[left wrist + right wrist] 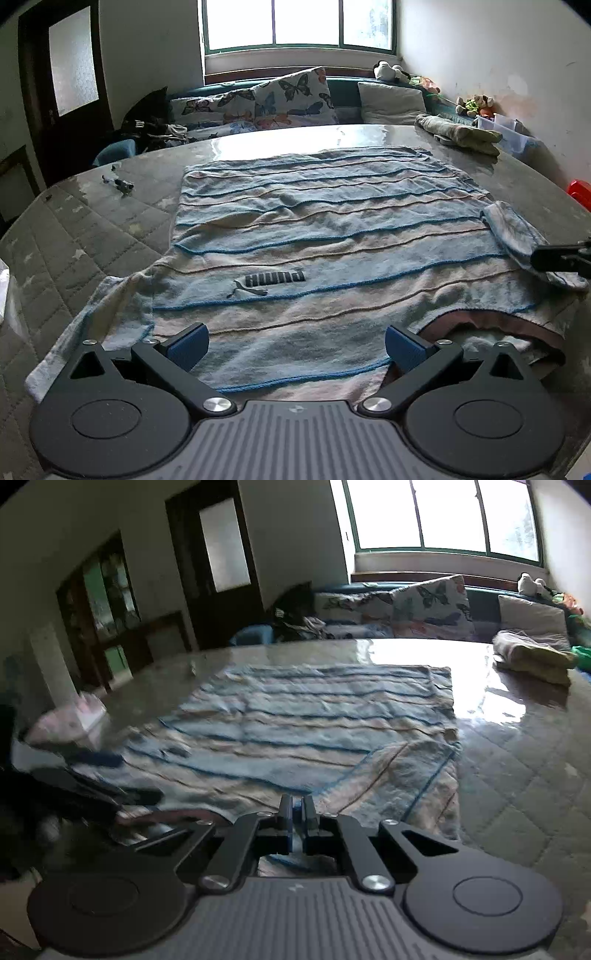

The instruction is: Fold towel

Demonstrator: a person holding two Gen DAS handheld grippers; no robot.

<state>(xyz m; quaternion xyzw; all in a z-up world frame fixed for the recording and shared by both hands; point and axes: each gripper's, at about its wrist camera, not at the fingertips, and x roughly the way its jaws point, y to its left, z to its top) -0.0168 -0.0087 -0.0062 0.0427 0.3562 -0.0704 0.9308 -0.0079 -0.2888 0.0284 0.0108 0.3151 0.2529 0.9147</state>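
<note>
Right tongs [295, 808] pinched on the towel [325, 229] edge, corner flipped ahead; left tongs [297, 345] gape wide, empty, towel spread beneath. First fold starting; left needs a grip next

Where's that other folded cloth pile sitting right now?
The folded cloth pile lies at the table's far right edge, beyond the striped towel, just before the grey cushion.
</note>
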